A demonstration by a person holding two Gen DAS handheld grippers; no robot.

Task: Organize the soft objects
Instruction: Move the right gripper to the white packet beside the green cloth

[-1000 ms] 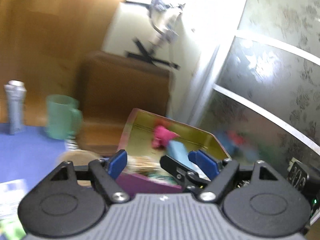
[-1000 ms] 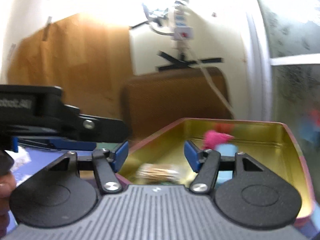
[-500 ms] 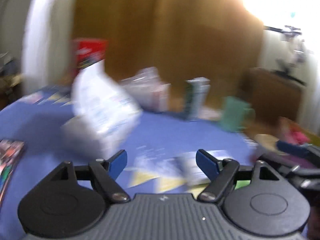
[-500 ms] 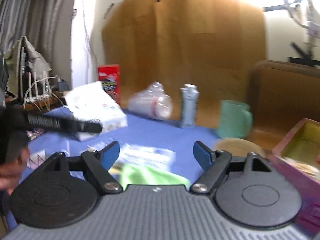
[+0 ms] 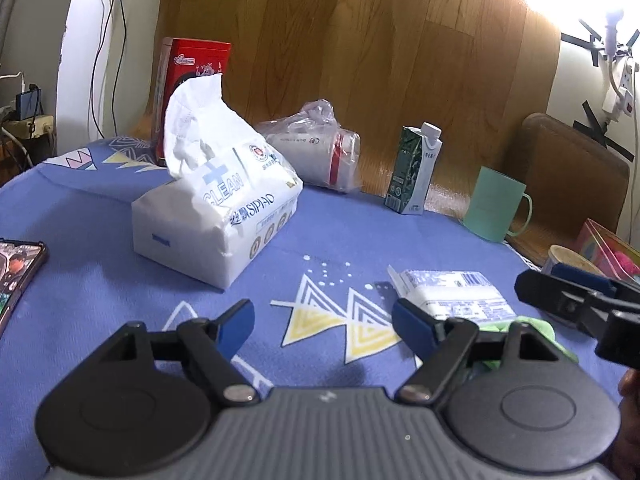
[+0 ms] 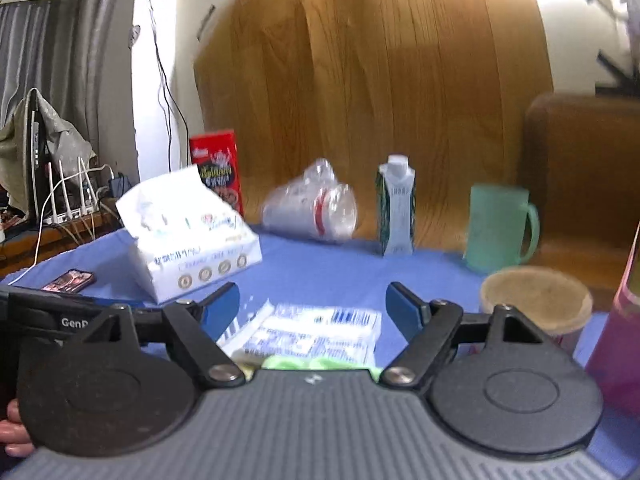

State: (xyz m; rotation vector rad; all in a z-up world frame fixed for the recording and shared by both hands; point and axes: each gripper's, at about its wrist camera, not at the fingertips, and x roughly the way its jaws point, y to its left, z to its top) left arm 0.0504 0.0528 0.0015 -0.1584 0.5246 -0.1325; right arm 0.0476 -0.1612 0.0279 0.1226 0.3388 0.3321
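Observation:
My left gripper (image 5: 323,318) is open and empty above the blue patterned tablecloth (image 5: 100,300). My right gripper (image 6: 313,304) is open and empty, hovering over a small white tissue packet (image 6: 316,330) and a green soft object (image 6: 308,362) just under it. The same packet (image 5: 452,294) and green object (image 5: 532,326) lie right of my left gripper. A large white tissue pack (image 5: 216,208) stands at mid-left; it also shows in the right wrist view (image 6: 188,236). The right gripper's body (image 5: 580,304) shows at the right edge of the left wrist view.
A pink tin box (image 5: 608,244) sits at the far right beside a round paper cup (image 6: 536,304). A green mug (image 5: 496,208), a milk carton (image 5: 414,170), a bagged cup stack (image 5: 316,156) and a red box (image 5: 192,80) line the back. A phone (image 5: 16,268) lies left.
Both grippers have swung left, away from the tin box, and now face the table's middle. They stayed open and empty.

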